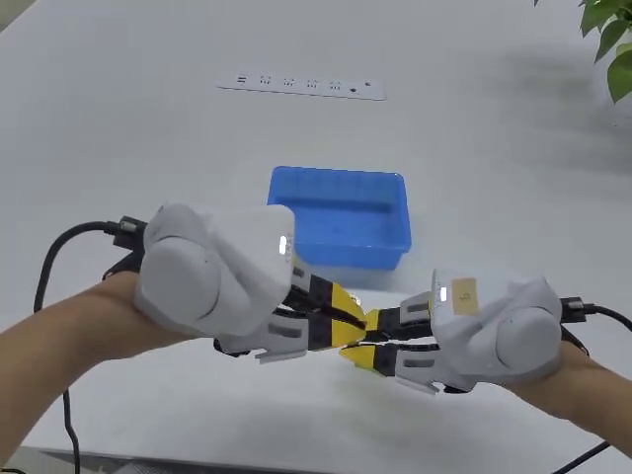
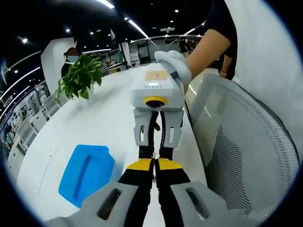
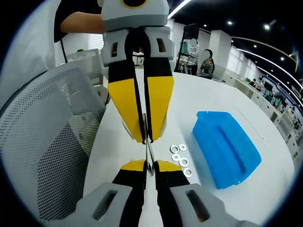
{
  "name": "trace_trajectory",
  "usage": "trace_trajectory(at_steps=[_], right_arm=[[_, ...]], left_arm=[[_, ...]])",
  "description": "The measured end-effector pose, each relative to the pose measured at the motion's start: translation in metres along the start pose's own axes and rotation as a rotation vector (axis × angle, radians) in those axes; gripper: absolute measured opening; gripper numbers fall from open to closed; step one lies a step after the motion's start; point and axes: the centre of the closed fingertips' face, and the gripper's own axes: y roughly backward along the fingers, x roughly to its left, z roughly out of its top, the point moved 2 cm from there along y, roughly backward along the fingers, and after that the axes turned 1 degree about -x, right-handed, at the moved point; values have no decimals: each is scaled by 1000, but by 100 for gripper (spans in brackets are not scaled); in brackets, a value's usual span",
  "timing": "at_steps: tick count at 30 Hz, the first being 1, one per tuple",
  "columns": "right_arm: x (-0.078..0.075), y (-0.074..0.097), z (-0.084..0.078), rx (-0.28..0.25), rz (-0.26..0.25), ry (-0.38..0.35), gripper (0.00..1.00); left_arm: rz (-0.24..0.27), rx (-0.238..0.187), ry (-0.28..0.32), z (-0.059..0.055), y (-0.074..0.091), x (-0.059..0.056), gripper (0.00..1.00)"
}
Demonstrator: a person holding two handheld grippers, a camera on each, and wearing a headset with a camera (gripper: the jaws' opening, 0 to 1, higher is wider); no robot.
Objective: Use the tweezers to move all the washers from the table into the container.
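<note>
My left gripper (image 1: 351, 321) and right gripper (image 1: 370, 341) meet tip to tip low over the white table's front. Thin metal tweezers (image 3: 148, 149) run between both pairs of yellow-tipped jaws, and both pairs are shut on them. Seen from the right gripper (image 3: 149, 165), the left gripper (image 3: 147, 137) points straight back. Several white washers (image 3: 183, 162) lie loose on the table, between the tips and the blue container (image 3: 227, 146). The container (image 1: 346, 255) sits just behind the grippers and looks bare inside. From the left gripper (image 2: 153, 163), the container (image 2: 87, 172) lies to the left.
A white power strip (image 1: 301, 85) lies far back on the table. A green plant (image 1: 612, 39) stands at the back right corner. A mesh office chair (image 2: 236, 137) is beside the table's front edge. Black cables trail from both grippers.
</note>
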Motion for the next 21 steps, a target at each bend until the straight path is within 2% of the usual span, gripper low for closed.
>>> trace_trajectory(at_steps=[4, 13, 18, 21], right_arm=[[1, 0, 0, 1, 1, 2, 8], [2, -3, 3, -1, -6, -23, 10], [0, -3, 6, -11, -15, -69, 12], [-2, -2, 9, -19, -34, -78, 14]], left_arm=[[2, 5, -20, 0, 0, -2, 5], [3, 4, -23, -3, 6, -3, 4], [15, -9, -9, -3, 11, -1, 5], [41, -37, 19, 0, 16, 4, 5]])
